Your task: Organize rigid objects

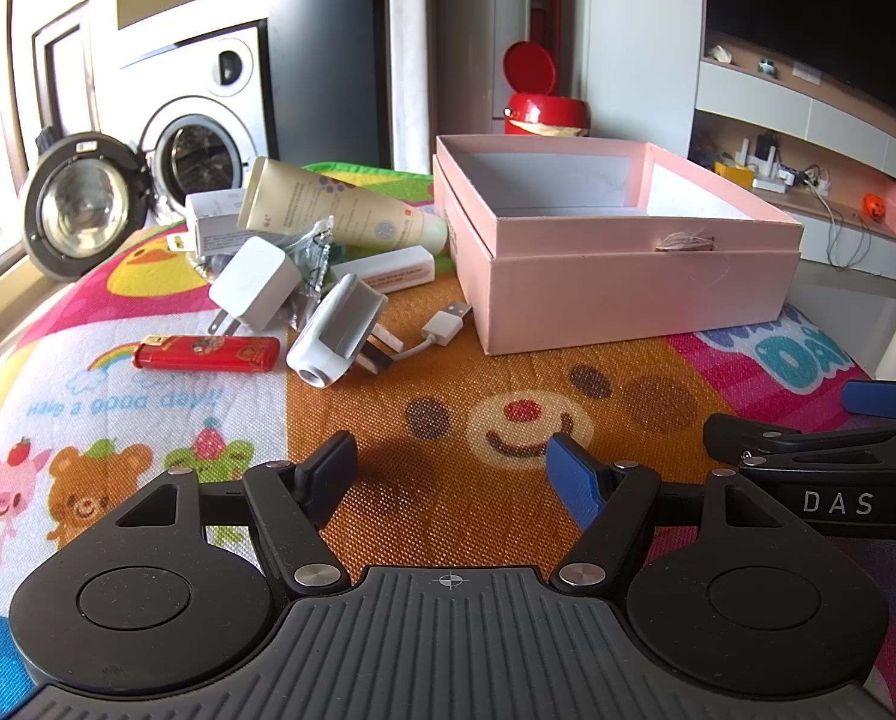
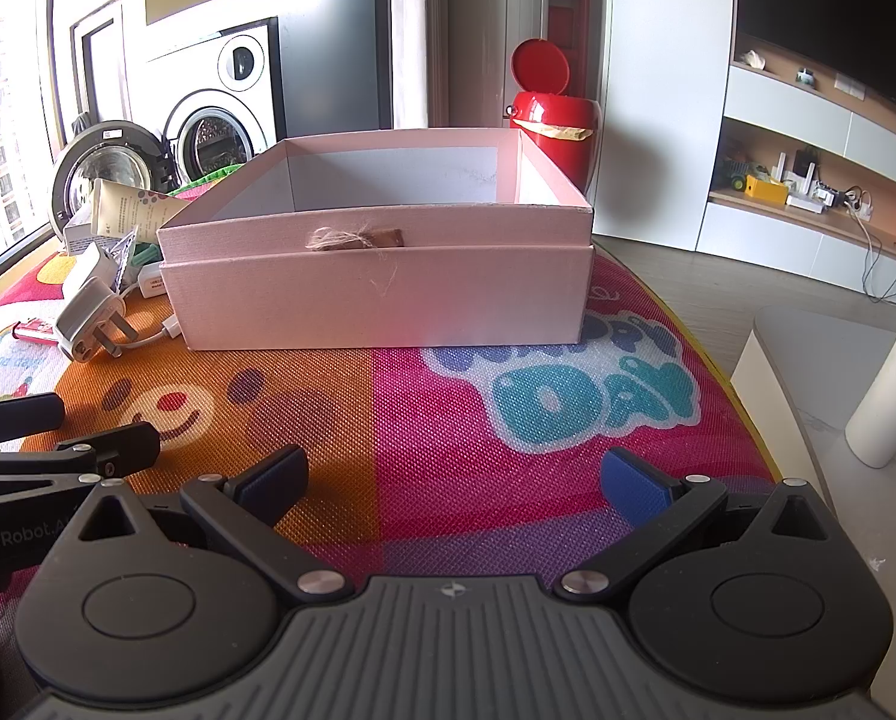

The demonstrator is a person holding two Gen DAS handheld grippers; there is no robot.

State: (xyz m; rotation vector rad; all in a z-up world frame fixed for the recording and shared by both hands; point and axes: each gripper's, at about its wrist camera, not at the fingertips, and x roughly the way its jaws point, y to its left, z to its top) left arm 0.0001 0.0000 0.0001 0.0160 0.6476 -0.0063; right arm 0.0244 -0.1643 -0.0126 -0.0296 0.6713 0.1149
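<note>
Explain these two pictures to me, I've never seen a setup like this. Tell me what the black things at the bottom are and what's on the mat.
Each black shape is a hand-held two-finger tool with its own camera looking along its fingers. One picture comes from the left tool, the other from the right tool. Both are open and hold nothing. On the colourful mat sits an open pink box, which looks empty. Beside it lies a pile: a red lighter, white chargers, a USB cable and a cream tube.
</note>
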